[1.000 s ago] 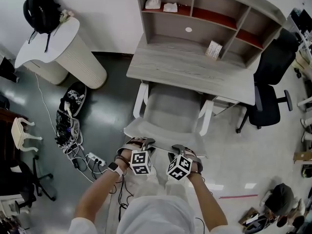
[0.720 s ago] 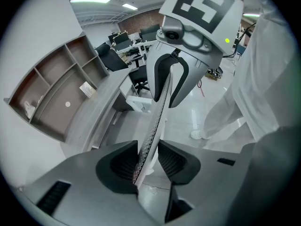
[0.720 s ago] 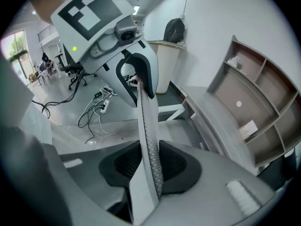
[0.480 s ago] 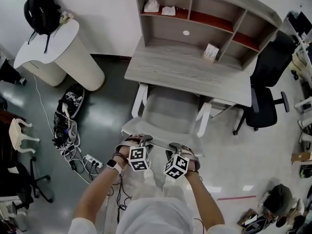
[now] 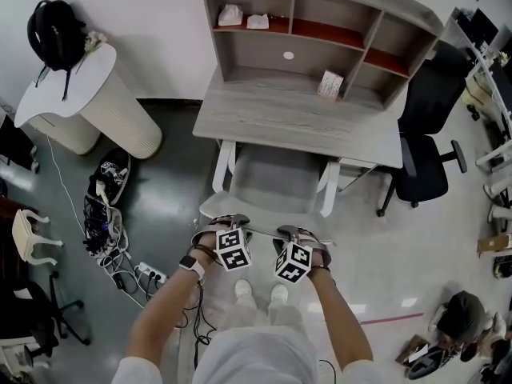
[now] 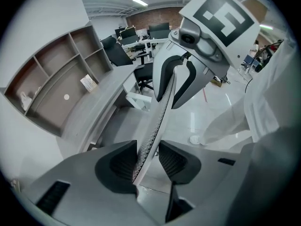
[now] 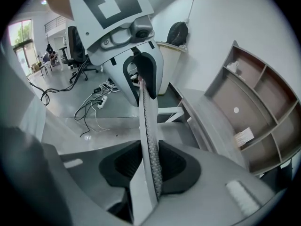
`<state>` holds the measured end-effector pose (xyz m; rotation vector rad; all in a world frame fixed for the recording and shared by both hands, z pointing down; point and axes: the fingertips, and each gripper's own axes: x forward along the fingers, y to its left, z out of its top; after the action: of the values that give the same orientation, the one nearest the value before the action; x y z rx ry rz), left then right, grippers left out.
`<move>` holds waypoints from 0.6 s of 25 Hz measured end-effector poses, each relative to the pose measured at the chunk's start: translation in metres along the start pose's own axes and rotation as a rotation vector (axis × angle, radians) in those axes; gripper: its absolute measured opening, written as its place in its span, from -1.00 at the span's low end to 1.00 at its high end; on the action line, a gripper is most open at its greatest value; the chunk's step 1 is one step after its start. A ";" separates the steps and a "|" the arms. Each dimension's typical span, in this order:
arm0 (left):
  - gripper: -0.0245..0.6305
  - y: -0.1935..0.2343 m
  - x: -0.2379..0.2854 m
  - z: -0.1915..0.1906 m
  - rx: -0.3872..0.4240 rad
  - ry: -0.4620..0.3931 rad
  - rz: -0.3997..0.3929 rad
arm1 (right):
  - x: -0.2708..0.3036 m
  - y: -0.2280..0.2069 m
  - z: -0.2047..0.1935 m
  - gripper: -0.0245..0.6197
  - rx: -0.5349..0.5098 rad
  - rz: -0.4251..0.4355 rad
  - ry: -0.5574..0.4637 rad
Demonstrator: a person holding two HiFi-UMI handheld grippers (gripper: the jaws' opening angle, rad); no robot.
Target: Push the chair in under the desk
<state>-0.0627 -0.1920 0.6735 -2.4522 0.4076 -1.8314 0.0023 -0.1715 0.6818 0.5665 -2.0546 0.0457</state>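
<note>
The light grey chair (image 5: 272, 178) with white armrests stands part way under the grey wooden desk (image 5: 296, 122), its seat front hidden beneath the desktop. Both grippers sit on the thin top rim of its backrest (image 5: 264, 232). My left gripper (image 5: 226, 224) straddles the rim (image 6: 162, 107). Its jaws have just been opening, and a gap shows beside one pad. My right gripper (image 5: 298, 234) has the rim (image 7: 146, 117) tight between its pads; its jaws have just been closing.
A black office chair (image 5: 428, 154) stands right of the desk. At the left are a white round table (image 5: 88, 94) with a black backpack (image 5: 54, 26), and cables with a power strip (image 5: 120, 246) on the floor. A person's shoes (image 5: 258, 292) stand just behind the chair.
The chair has slid farther under the desk, less of its seat showing. Both grippers and the person's arms moved forward with the backrest.
</note>
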 end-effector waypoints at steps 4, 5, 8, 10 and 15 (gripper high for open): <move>-0.48 -0.011 0.000 -0.002 -0.010 0.011 -0.007 | -0.003 0.008 -0.004 -0.57 -0.041 0.005 -0.019; -0.48 -0.013 -0.002 -0.001 -0.014 0.006 -0.005 | -0.004 0.010 -0.005 -0.57 -0.048 0.018 -0.022; -0.48 -0.017 -0.005 0.003 -0.018 -0.006 -0.001 | -0.006 0.010 -0.008 -0.57 -0.070 0.043 -0.023; -0.49 -0.015 -0.004 0.008 -0.018 -0.007 0.001 | -0.007 0.005 -0.012 -0.57 -0.083 0.040 -0.018; -0.50 -0.007 0.001 0.020 0.019 -0.011 0.017 | -0.007 -0.010 -0.019 -0.56 -0.042 0.078 0.025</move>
<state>-0.0421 -0.1882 0.6702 -2.4383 0.4070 -1.8059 0.0248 -0.1733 0.6843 0.4576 -2.0483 0.0553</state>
